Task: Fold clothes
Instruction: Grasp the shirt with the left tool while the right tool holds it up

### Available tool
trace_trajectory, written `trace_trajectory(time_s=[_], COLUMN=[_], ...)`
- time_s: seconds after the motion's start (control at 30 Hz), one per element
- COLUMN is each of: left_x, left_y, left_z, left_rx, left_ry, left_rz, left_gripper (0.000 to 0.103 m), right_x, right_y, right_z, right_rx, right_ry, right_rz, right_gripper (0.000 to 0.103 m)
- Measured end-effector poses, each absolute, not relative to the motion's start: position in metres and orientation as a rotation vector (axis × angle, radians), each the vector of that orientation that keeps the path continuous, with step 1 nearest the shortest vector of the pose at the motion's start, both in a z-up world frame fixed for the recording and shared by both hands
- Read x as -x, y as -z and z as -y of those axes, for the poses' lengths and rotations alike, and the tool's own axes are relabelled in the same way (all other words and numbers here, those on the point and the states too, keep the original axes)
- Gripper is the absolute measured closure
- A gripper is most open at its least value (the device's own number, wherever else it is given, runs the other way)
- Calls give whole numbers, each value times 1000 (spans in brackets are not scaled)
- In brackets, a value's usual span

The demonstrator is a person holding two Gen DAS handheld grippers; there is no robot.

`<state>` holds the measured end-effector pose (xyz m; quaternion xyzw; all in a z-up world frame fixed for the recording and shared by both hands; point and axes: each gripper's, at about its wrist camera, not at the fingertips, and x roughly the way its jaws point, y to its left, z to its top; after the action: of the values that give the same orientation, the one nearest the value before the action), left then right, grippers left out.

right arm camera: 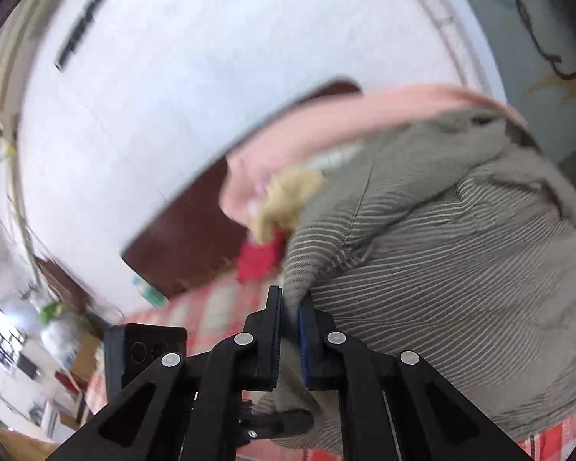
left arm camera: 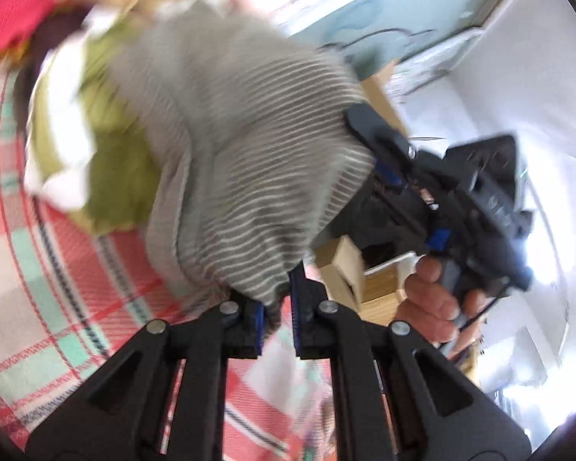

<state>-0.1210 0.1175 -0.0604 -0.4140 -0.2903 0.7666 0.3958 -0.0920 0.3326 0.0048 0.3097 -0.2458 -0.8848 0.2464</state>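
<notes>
A grey garment with thin white stripes [left arm camera: 242, 146] hangs lifted above a plaid bedspread [left arm camera: 57, 276]. My left gripper [left arm camera: 278, 307] is shut on a lower fold of it. In the same view my right gripper [left arm camera: 368, 142], held by a hand [left arm camera: 430, 299], bites into the garment's right edge. From the right wrist view, my right gripper [right arm camera: 290, 315] is shut on a corner of the striped garment [right arm camera: 441, 269], which fills the right side. The picture is blurred by motion.
A pile of clothes lies behind: olive green [left arm camera: 111, 165], white [left arm camera: 65, 123], red [left arm camera: 11, 15], pink [right arm camera: 326, 115] and yellow [right arm camera: 284, 199] pieces. A dark headboard [right arm camera: 196, 230] and white wall [right arm camera: 211, 57] stand beyond. Cardboard boxes [left arm camera: 349, 269] sit beside the bed.
</notes>
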Motion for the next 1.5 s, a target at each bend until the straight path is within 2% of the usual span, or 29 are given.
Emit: trace_trajectory(time_s=[0.07, 0.1, 0.13, 0.2, 0.27, 0.3, 0.33, 0.4, 0.5, 0.6, 0.7, 0.83, 0.97, 1.0, 1.03, 1.07, 1.1, 1.13, 1.17, 1.3, 1.43, 1.5], left_x=[108, 101, 94, 93, 98, 101, 104, 107, 109, 114, 117, 117, 117, 118, 120, 121, 124, 127, 129, 119, 101, 92], left_y=[35, 24, 17, 16, 33, 46, 58, 82, 114, 130, 138, 142, 147, 149, 151, 153, 156, 158, 160, 142, 97, 76], left_z=[-117, -116, -114, -106, -101, -100, -98, -99, -101, -108, -115, -118, -120, -122, -123, -123, -123, -122, -123, -127, -135, -138], left_rx=[974, 937, 912, 912, 975, 1021, 1067, 1146, 1251, 1299, 1320, 1322, 1332, 1338, 1353, 1364, 1376, 1390, 1409, 1320, 1143, 1069], left_ry=[-1929, -1931, -1942, -1977, -1960, -1948, -1939, -1935, -1929, -1943, -1955, -1994, -2018, -2023, -2031, -2032, -2016, -1996, -1991, -1961, -1911, -1891], left_rz=[708, 690, 672, 643, 666, 687, 708, 718, 723, 695, 668, 641, 639, 633, 617, 620, 631, 641, 615, 567, 533, 520], left_gripper=[92, 92, 90, 89, 89, 89, 89, 89, 89, 89, 87, 67, 56, 56, 56, 56, 56, 69, 92, 94, 94, 94], right_x=[71, 60, 50, 40, 42, 46, 53, 65, 83, 98, 101, 117, 142, 149, 154, 159, 163, 166, 166, 141, 96, 77], right_y=[-29, -41, -54, -73, -73, -65, -54, -18, 37, 75, 83, 75, 80, 85, 89, 94, 99, 102, 103, 88, 49, 31], right_z=[-338, -335, -328, -310, -307, -310, -313, -328, -350, -369, -367, -344, -312, -307, -305, -303, -301, -301, -307, -332, -354, -360], right_rx=[-732, -643, -578, -593, -645, -679, -724, -881, -1100, -1212, -1173, -1166, -1291, -1321, -1331, -1341, -1351, -1351, -1333, -1144, -898, -803], right_ry=[2392, 2327, 2312, 2463, 2557, 2578, 2612, 2710, 2706, 2602, 2556, 2509, 2499, 2498, 2494, 2490, 2486, 2482, 2474, 2377, 2359, 2320], right_rz=[696, 685, 642, 491, 419, 409, 394, 395, 468, 621, 613, 553, 469, 455, 456, 457, 458, 476, 523, 722, 772, 774], right_gripper=[98, 103, 102, 99, 93, 74, 44, 21, 22, 21, 21, 16, 16, 16, 19, 28, 67, 97, 97, 97, 97, 102])
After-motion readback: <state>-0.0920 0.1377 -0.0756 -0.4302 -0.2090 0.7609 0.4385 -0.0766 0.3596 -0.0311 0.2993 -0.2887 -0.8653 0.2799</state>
